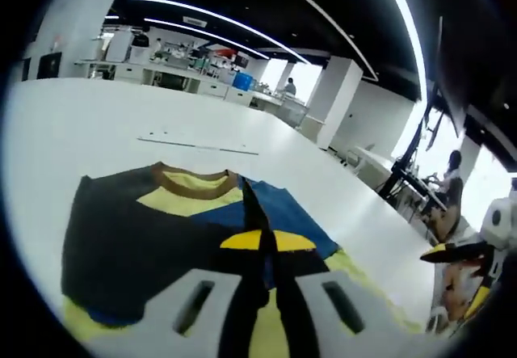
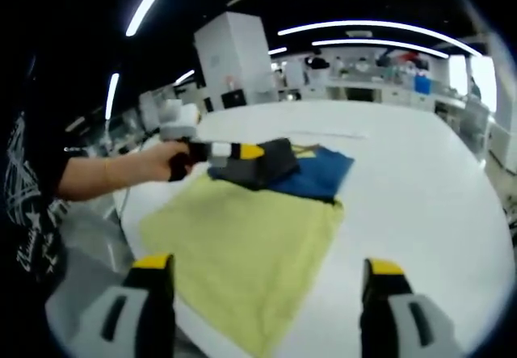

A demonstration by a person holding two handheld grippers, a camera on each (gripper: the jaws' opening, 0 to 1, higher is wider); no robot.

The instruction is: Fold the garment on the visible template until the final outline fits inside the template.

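Garment (image 2: 250,237) mid-fold on the white table (image 2: 420,172), left claw clamped on a lifted edge.
In the right gripper view the left gripper (image 2: 234,153), in a person's hand (image 2: 153,164), pinches the dark part of the shirt and carries it over the blue panel, likely to shorten the outline. The yellow body runs from 7 o'clock toward 1 o'clock, its long axis, with the folded dark and blue end farthest away. In the left gripper view the jaws meet on cloth, the brown collar (image 1: 194,182) at 12 o'clock. The right gripper (image 2: 262,293) hangs released above the near hem, jaws wide apart. No template outline is clearly visible.
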